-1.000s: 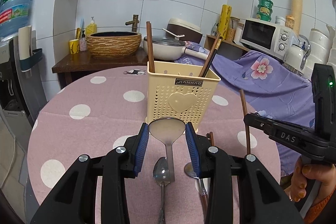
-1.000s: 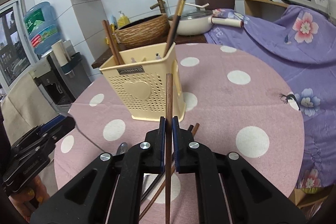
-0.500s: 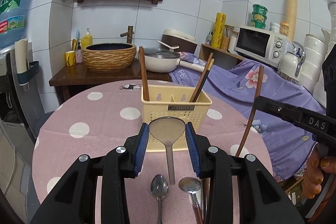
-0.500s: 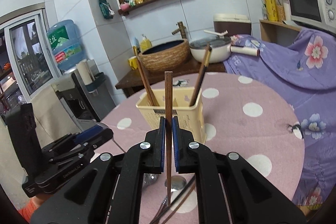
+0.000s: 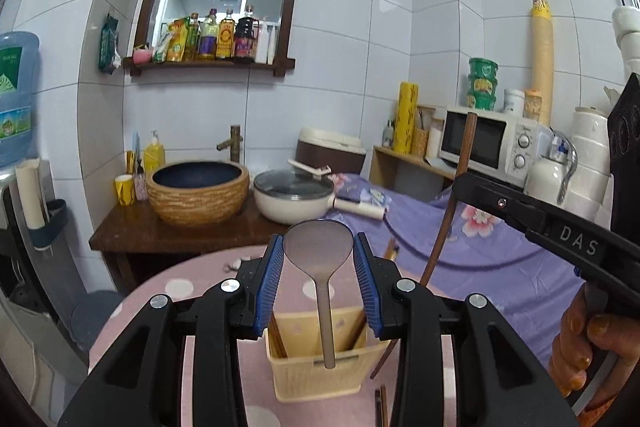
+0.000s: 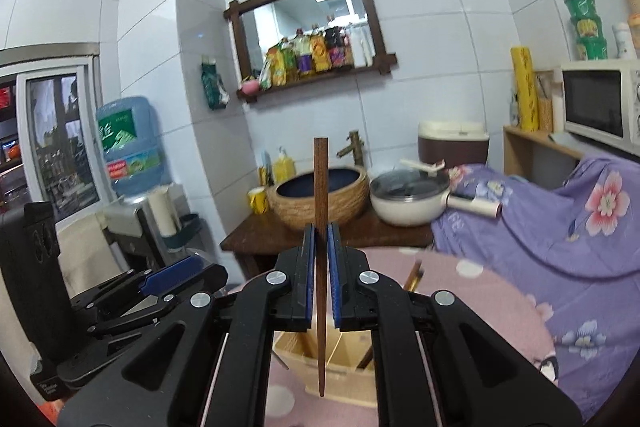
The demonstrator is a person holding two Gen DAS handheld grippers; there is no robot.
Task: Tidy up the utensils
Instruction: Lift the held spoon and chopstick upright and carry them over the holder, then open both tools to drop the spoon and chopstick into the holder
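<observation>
Our left gripper [image 5: 319, 283] has its jaws closed on the bowl of a grey ladle [image 5: 319, 245], whose handle hangs down in front of the jaws to just over the cream utensil basket [image 5: 320, 371] on the pink spotted bench [image 5: 192, 291]. Our right gripper [image 6: 319, 283] has its jaws clamped tight on a brown chopstick [image 6: 320, 211], which stands upright, with its tip below the jaws and above the same basket [image 6: 340, 359].

We judge the ladle the weaker hold: the pads press only the curved edges of the bowl, so a tilt or a knock on the basket rim could swing or slip it out. The chopstick is pinched at a single spot and may pivot if its tip catches the rim or the sticks already in the compartments. With both tools over one basket, the two grippers could also bump each other.

Legible writing is scarce: "DAS" on the side of the right gripper as seen from the left wrist camera. The bottle and water-jug labels are too small to read.
</observation>
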